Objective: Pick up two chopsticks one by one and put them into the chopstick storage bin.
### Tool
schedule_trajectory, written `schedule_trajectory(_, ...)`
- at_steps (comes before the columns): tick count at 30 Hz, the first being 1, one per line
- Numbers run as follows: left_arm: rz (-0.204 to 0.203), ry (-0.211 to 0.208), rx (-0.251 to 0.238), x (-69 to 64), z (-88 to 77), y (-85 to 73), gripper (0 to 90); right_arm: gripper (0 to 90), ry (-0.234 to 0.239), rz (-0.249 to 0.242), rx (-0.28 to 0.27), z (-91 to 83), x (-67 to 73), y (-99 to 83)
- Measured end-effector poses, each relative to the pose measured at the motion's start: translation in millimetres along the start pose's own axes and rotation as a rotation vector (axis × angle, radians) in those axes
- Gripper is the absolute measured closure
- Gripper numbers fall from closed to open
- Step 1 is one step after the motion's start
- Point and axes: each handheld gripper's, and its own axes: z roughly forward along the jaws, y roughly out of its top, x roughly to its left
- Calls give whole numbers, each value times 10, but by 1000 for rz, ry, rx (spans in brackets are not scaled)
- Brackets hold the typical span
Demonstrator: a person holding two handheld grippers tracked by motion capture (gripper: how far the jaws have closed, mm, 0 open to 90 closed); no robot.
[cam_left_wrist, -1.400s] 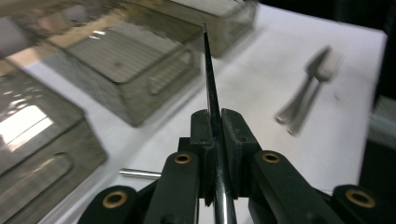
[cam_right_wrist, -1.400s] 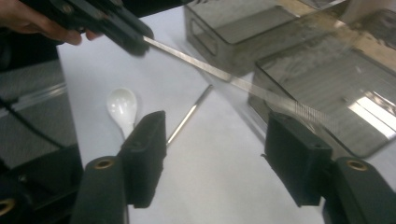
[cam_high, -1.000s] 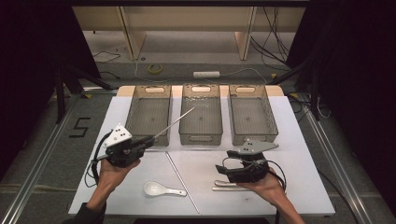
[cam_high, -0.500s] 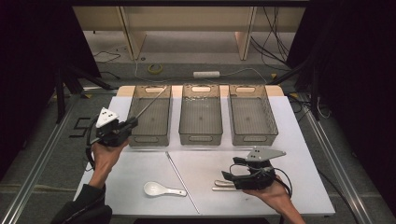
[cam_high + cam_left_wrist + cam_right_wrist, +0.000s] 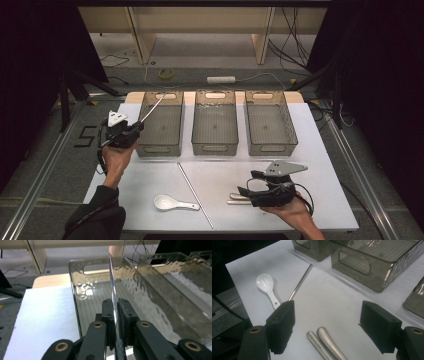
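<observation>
White mat over the table (image 5: 310, 150), my left gripper (image 5: 131, 131) clamped on a metal rod (image 5: 152, 109) angled over the left bin (image 5: 161, 125) at the mat's far left, my right gripper (image 5: 327, 327), jaws just widened, spread above two metal handles (image 5: 323, 340) near the front edge.

High view: fixed above the person's side, facing forward and down; far; takes in the whole table (image 5: 320, 150) and floor beyond.
Left gripper view: close, low, looking along its jaws into the left bin (image 5: 100, 302).
Right gripper view: close, angled down at the mat, toward the spoon (image 5: 265, 285) and rod (image 5: 300, 281).
Shared: bins, mat; spoon (image 5: 170, 203) and rod (image 5: 195, 195) also in high view.
</observation>
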Motion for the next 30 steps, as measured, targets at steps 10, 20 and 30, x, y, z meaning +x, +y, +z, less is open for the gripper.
schedule_trajectory(10,-21,27,50,13,196,-57,829,284,23,-3,6,7,25,-5)
schedule_trajectory(20,-24,33,99,25,262,-53,716,285,36,-14,11,12,42,-3)
schedule_trajectory(30,5,-62,86,-78,80,132,349,285,40,-14,5,1,38,-7)
